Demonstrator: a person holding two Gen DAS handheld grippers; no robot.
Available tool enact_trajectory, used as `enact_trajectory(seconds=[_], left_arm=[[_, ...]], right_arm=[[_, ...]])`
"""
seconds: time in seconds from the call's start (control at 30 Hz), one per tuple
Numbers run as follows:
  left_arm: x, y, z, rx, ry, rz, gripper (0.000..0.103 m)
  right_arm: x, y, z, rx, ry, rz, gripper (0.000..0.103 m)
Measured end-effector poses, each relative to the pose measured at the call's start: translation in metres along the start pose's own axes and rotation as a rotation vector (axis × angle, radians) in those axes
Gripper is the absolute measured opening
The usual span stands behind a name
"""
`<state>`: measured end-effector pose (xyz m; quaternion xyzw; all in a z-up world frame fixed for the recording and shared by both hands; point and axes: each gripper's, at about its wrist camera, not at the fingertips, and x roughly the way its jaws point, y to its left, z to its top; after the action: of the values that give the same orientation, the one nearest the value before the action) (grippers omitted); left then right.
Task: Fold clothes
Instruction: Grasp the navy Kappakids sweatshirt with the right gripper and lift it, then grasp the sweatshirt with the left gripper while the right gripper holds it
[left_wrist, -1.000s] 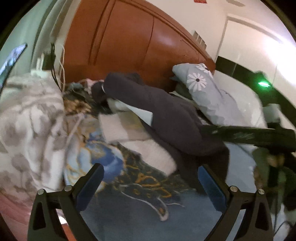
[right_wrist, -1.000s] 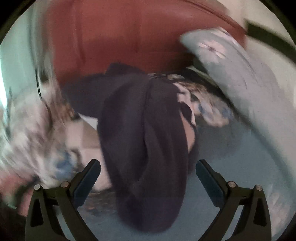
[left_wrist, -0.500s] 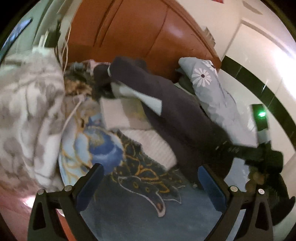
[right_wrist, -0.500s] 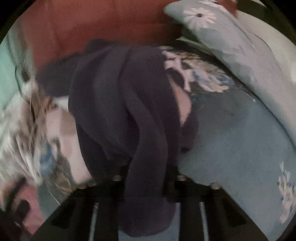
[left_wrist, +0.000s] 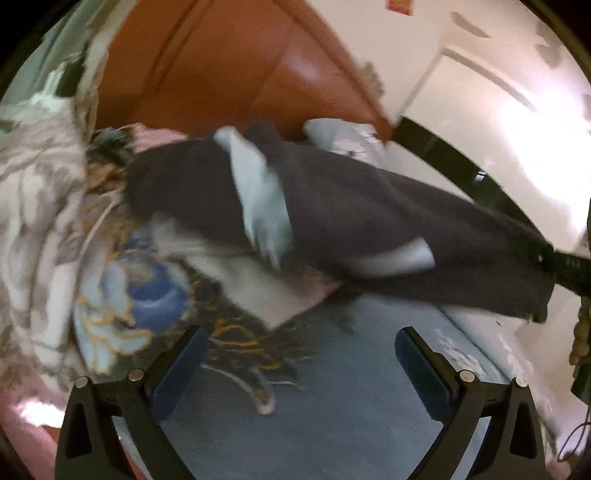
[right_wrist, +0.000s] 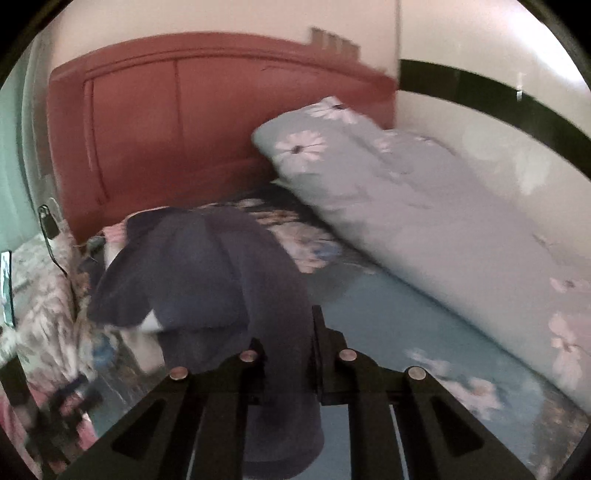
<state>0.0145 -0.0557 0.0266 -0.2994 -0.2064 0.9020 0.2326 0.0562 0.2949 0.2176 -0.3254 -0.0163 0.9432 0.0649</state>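
We see a big bed (right_wrist: 388, 314) with a blue sheet and a red-brown headboard (right_wrist: 207, 125) behind it. A long grey pillow with daisies (right_wrist: 424, 206) leans along its far side, and a flowery blanket (left_wrist: 33, 206) is heaped at the other side.

The dark garment (left_wrist: 369, 221) with pale grey patches is what we are folding. It hangs in the air over the bed, stretched from a pile of pale clothes (left_wrist: 266, 288) up to our right gripper (right_wrist: 286, 354). Its jaws are squeezed narrow on a bunch of the dark cloth. Our left gripper (left_wrist: 295, 373) hovers low over the sheet with its jaws wide and nothing in them.

We think the cloth could slip out, because only one bunched end is pinched and the rest hangs heavy. It could also drag the pale clothes out of place.

The left view shows the grey patches and the pale pile under the garment. The right view shows the pinch itself and the whole pillow, which the left one mostly hides. Both views are blurry.
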Motion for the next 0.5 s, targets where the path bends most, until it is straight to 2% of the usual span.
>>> enact_trajectory(seconds=[0.13, 0.33, 0.5], left_arm=[[-0.002, -0.022, -0.006, 0.075, 0.005, -0.104, 0.103], [-0.005, -0.055, -0.014, 0.188, 0.013, -0.261, 0.103], [0.000, -0.044, -0.014, 0.155, 0.009, -0.190, 0.103]], right_arm=[[-0.058, -0.073, -0.034, 0.083, -0.022, -0.187, 0.006], [-0.098, -0.156, -0.117, 0.235, 0.115, -0.275, 0.006], [-0.080, -0.177, -0.171, 0.332, 0.206, -0.242, 0.006]])
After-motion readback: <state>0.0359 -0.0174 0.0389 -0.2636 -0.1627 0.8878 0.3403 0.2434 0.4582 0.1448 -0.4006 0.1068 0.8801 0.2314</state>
